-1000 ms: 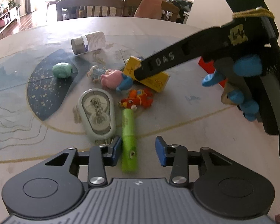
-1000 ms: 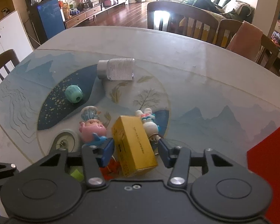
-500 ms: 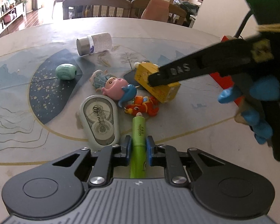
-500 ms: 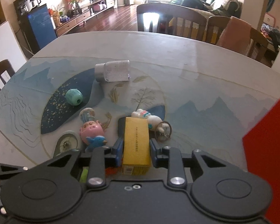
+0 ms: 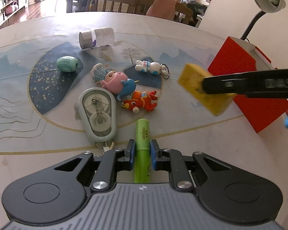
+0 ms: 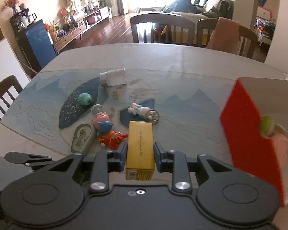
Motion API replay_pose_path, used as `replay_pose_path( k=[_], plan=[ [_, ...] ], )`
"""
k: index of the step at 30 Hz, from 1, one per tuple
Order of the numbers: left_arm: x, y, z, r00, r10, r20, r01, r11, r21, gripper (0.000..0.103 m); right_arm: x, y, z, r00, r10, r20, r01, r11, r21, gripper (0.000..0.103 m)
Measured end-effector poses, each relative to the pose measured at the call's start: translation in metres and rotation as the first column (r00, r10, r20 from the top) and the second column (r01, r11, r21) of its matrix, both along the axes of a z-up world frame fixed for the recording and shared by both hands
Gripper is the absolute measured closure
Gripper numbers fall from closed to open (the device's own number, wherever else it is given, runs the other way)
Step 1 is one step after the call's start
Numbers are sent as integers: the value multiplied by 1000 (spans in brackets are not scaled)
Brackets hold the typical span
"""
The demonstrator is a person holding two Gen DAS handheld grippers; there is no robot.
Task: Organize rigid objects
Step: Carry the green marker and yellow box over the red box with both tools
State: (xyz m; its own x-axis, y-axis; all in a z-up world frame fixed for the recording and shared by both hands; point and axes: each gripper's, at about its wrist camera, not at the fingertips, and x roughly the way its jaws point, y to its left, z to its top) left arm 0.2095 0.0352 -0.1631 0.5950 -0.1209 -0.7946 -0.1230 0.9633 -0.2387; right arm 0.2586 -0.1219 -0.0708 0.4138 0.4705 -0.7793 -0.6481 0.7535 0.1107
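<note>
Your left gripper (image 5: 142,154) has its fingers clamped on the green tube (image 5: 142,145), low over the worktop (image 5: 182,38) beside the tape dispenser (image 5: 98,113). Your right gripper (image 6: 140,154) grips the yellow box (image 6: 140,146), lifted near the red box (image 6: 247,134).

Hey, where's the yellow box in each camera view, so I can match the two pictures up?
Left wrist view: the yellow box is right of centre, off the table, held by the right gripper, just before the red box.
Right wrist view: the yellow box sits bottom centre, clamped between that gripper's fingers.
Shared landmark: the white rabbit keychain, lying on the table beyond the box.
</note>
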Motion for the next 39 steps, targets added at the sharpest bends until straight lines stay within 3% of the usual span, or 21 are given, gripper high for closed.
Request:
replay_pose_path(
  k=[8, 20, 39],
  plan=[
    [-8, -11, 16, 1000, 9, -4, -9, 1000, -22, 87, -8, -45, 24, 999, -52, 6, 52, 998, 32, 75],
    [1, -47, 72, 999, -13, 43, 16, 997, -69, 87, 10, -110, 61, 990, -129, 52, 124, 988, 87, 75],
    [89, -166, 122, 977, -181, 115, 184, 983, -15, 87, 93, -222, 49, 950, -303, 71, 297, 951, 85, 75]
  ],
)
